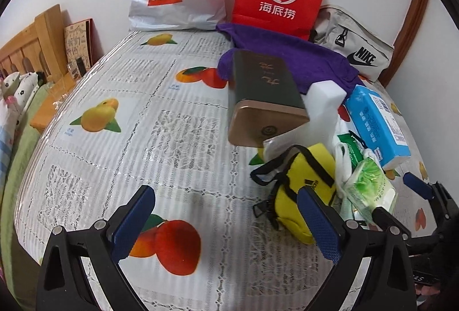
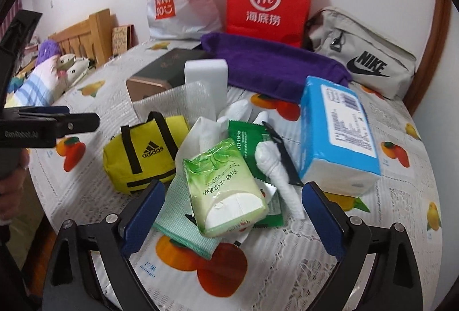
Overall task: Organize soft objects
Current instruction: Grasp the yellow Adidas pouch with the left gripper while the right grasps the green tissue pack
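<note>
A heap of soft things lies on the fruit-print tablecloth (image 2: 401, 196). My right gripper (image 2: 233, 219) stands open around a green tissue pack (image 2: 226, 187), its pads clear of the wrapper. Beside the pack lie a yellow adidas mini bag (image 2: 143, 153), a rolled white cloth (image 2: 275, 170), a green wipes packet (image 2: 249, 139), a teal cloth (image 2: 183, 225) and a blue tissue pack (image 2: 335, 133). My left gripper (image 1: 226, 225) is open over bare tablecloth (image 1: 172, 139), its right finger just in front of the yellow bag (image 1: 301, 187).
A dark box with a gold end (image 1: 264, 99), a white sponge block (image 2: 206, 73) and a purple towel (image 2: 272, 67) lie behind the heap. Against the wall stand a white Miniso bag (image 2: 178, 4), a red paper bag (image 2: 266, 1) and a grey Nike bag (image 2: 367, 58). A bed lies at left.
</note>
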The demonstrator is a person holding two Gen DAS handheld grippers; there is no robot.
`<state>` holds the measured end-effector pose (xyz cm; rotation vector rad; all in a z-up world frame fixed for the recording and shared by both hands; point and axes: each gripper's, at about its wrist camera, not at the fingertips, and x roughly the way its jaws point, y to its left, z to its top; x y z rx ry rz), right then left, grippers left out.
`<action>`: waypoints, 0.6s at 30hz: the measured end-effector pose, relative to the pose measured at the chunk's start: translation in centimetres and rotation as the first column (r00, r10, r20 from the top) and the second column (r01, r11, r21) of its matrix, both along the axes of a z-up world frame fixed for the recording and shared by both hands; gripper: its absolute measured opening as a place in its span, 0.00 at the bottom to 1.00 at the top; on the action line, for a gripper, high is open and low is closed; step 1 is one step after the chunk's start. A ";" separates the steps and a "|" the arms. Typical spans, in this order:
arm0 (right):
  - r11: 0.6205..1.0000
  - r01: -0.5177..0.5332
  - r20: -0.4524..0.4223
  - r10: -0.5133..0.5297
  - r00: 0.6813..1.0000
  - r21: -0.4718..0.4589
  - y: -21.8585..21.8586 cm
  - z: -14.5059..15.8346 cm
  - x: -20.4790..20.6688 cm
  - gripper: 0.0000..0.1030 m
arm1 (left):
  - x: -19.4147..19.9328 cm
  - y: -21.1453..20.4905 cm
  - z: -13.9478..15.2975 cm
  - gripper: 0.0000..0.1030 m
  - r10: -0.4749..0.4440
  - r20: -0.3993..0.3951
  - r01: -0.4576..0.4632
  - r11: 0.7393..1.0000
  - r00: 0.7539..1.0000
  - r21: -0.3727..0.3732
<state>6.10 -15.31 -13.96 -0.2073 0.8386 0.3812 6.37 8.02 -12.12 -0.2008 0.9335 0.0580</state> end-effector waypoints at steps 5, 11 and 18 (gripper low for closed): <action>0.999 -0.019 -0.031 0.017 0.999 -0.049 0.8 -1.8 0.9 0.77 | 0.4 0.1 -0.6 0.97 -0.015 -0.009 0.015 1.000 1.000 -0.015; 0.999 -0.033 -0.026 0.033 0.999 0.010 0.4 -1.5 1.1 0.58 | 0.9 -1.1 -1.0 0.97 -0.066 -0.009 0.066 0.998 0.998 -0.008; 0.996 -0.025 0.033 0.022 0.999 0.082 -1.8 0.9 -0.2 0.59 | 1.5 -3.3 -1.7 0.98 -0.156 -0.028 0.156 0.988 0.987 -0.002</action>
